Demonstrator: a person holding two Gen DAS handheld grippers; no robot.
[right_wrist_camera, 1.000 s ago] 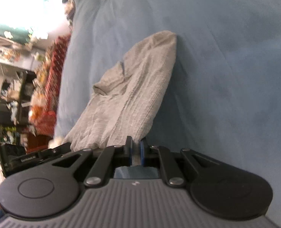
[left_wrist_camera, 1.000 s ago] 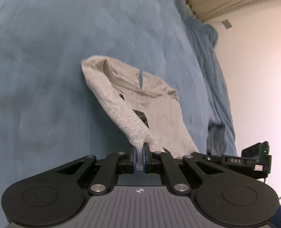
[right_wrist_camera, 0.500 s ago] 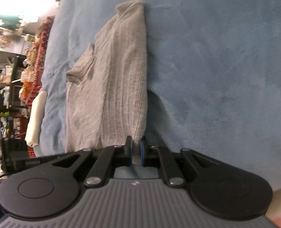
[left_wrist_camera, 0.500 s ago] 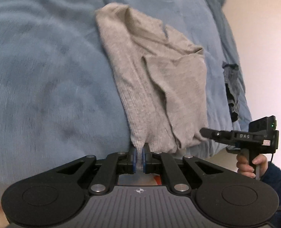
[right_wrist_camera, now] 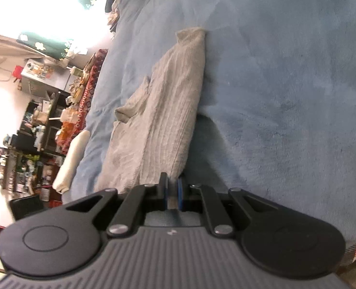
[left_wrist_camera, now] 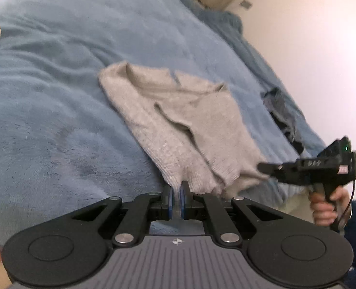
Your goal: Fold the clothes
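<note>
One grey sweater [left_wrist_camera: 178, 125] lies ahead of two grippers, the left [left_wrist_camera: 175, 192] and the right [right_wrist_camera: 172, 189], each pinching its near edge. One blue blanket [left_wrist_camera: 57, 96] lies under it; one dark garment [left_wrist_camera: 284, 118] sits right of the left gripper, one white roll [right_wrist_camera: 72, 159] left of the right.

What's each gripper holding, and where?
Both pinch the grey sweater at its near edge: left gripper one corner, right gripper the other.

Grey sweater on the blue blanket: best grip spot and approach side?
The near hem of the sweater, one corner per gripper, coming from the near bed edge. That ribbed edge faces the grippers; left gripper and right gripper are shut on it.
</note>
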